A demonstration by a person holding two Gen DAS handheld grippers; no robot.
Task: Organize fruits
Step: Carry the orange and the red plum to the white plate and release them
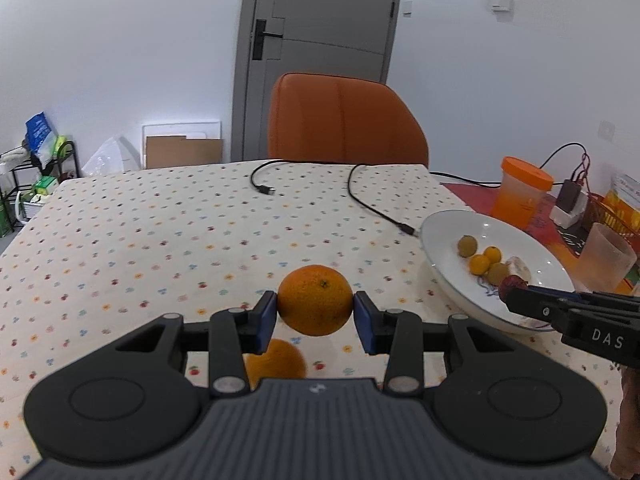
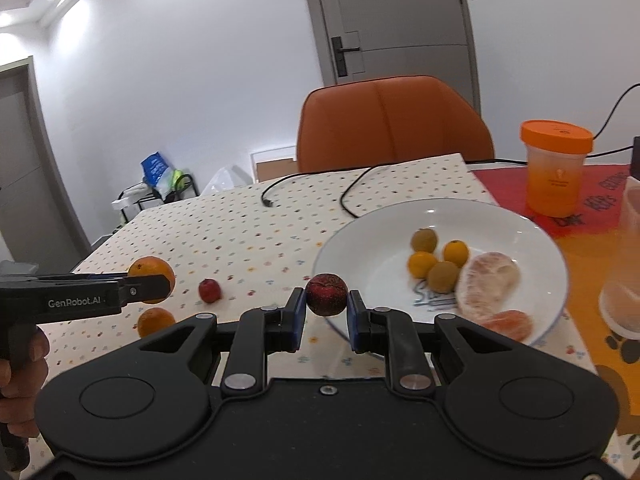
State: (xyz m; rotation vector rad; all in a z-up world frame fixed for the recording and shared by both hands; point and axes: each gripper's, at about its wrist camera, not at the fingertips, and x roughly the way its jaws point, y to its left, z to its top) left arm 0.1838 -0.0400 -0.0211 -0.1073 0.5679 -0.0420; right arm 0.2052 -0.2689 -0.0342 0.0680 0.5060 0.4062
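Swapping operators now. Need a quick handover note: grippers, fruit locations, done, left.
Left gripper: shut on an orange, lifted above the table.
Right gripper: shut on a dark red fruit, at the near rim of the white plate.
Done: two kumquats, two greenish fruits, a peeled pomelo piece and an orange segment lie in the plate.
Left: plate both held fruits, then the second orange and small red fruit on the tablecloth.

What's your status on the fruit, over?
Left tool shut on orange, right tool shut on red fruit. Plate ahead, partly filled. One orange, one red fruit left on table. Nothing blocking.
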